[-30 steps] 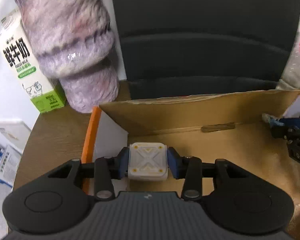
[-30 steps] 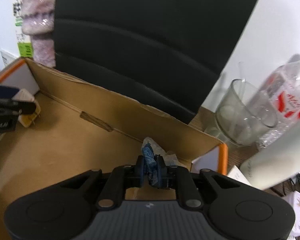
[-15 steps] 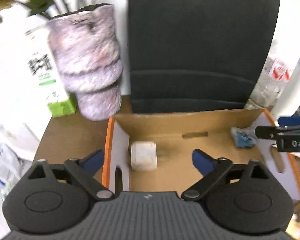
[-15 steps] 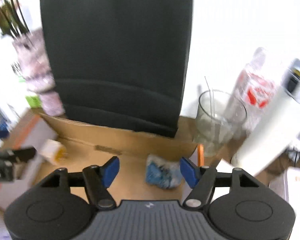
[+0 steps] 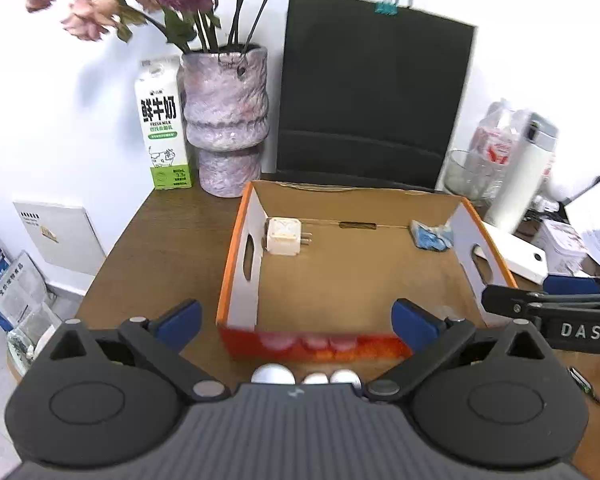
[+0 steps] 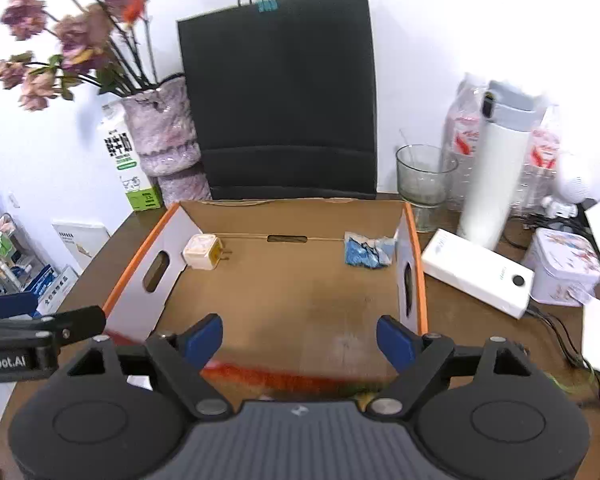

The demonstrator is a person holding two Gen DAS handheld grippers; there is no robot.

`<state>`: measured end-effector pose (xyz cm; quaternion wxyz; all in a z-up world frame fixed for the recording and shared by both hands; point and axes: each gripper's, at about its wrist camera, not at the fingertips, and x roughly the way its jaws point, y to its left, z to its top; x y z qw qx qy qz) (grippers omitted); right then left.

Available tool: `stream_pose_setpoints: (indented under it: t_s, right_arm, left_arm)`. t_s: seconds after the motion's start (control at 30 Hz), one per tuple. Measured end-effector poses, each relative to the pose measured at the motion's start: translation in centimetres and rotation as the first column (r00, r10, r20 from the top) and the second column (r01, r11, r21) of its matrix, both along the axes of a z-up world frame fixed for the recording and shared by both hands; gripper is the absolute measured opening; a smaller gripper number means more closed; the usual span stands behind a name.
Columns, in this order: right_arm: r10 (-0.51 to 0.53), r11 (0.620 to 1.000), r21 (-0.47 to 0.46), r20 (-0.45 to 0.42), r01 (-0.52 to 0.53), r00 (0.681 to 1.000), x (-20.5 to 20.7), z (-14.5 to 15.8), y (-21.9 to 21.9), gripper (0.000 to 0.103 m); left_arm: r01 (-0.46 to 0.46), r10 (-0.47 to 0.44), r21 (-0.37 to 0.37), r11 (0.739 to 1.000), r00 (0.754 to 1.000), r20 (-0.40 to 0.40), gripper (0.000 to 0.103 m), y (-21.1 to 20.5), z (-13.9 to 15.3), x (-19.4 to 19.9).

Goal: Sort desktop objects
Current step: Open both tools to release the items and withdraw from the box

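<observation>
You've got a brown cardboard box (image 5: 380, 280) w/ orange rim & white end walls on a dark wood bench (image 5: 160, 248). Inside: cream charger (image 5: 283, 236), blue-white wrapper (image 5: 430, 236). Behind: mottled purple vase (image 5: 226, 120), white-green milk carton (image 5: 162, 128), black bag (image 5: 372, 92).

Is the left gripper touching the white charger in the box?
Apart. In the left wrist view the left gripper is open and empty, and the white charger lies far ahead in the box.
</observation>
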<state>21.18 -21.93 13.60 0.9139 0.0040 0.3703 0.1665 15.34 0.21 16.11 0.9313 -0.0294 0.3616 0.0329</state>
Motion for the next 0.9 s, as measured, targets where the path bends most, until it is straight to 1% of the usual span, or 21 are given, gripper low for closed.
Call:
stream_pose_setpoints:
  t_s: [0.1, 0.2, 0.27, 0.4, 0.5, 0.57, 0.63, 0.7, 0.77, 0.83, 0.9]
  right_arm:
    - [-0.015, 1.000, 0.021, 0.050, 0.014, 0.999, -3.5, -0.4, -0.7, 0.086]
    - [-0.028, 0.999, 0.043, 0.099, 0.024, 0.995, -7.4, -1.4, -1.6, 0.087]
    - [-0.041, 0.998, 0.050, 0.132, 0.035, 0.990, -10.4, -2.7, -2.1, 0.088]
    - [-0.032, 0.999, 0.021, 0.167, 0.029, 0.985, -16.9, -6.1, -2.8, 0.089]
    - [-0.025, 1.000, 0.008, 0.184, 0.024, 0.983, -21.7, -8.7, -3.1, 0.089]
    - [0.006, 1.000, -0.018, 0.184, -0.003, 0.983, -24.1, -10.1, -3.1, 0.089]
    - [0.003, 1.000, -0.025, 0.180, 0.002, 0.984, -26.2, -11.5, -3.6, 0.089]
    - [0.002, 0.999, -0.032, 0.175, 0.003, 0.985, -27.8, -12.4, -3.8, 0.089]
    - [0.008, 0.999, -0.043, 0.204, 0.001, 0.979, -29.3, -12.9, -3.9, 0.089]
    - [0.016, 0.998, -0.055, 0.235, -0.003, 0.972, -30.5, -13.2, -3.9, 0.089]
    - [0.021, 0.998, -0.058, 0.246, -0.006, 0.969, -30.9, -13.4, -3.9, 0.089]
  left_arm:
    - [0.000, -0.002, 0.027, 1.000, 0.998, 0.062, 0.103, -0.8, -0.5, -3.7]
    - [0.017, -0.019, 0.024, 1.000, 0.994, 0.104, 0.103, -1.1, -1.6, -7.5]
    - [0.020, -0.023, 0.027, 0.999, 0.991, 0.129, 0.103, -1.2, -2.7, -10.3]
    - [0.006, -0.012, 0.035, 0.999, 0.985, 0.173, 0.103, -1.3, -6.1, -16.1]
    - [-0.003, 0.000, 0.013, 1.000, 0.976, 0.219, 0.103, -1.0, -8.9, -20.5]
    - [-0.005, 0.004, 0.006, 1.000, 0.979, 0.206, 0.103, -0.9, -10.6, -22.8]
    - [-0.021, 0.021, -0.001, 1.000, 0.980, 0.200, 0.103, -0.9, -12.0, -25.0]
    - [-0.029, 0.030, -0.010, 1.000, 0.977, 0.209, 0.103, -0.7, -13.0, -26.6]
    - [-0.028, 0.028, -0.006, 1.000, 0.975, 0.221, 0.103, -0.8, -13.6, -27.8]
    - [-0.018, 0.016, 0.005, 1.000, 0.971, 0.239, 0.103, -1.0, -13.9, -28.3]
    - [-0.019, 0.011, 0.028, 0.999, 0.967, 0.253, 0.103, -1.1, -14.0, -28.3]
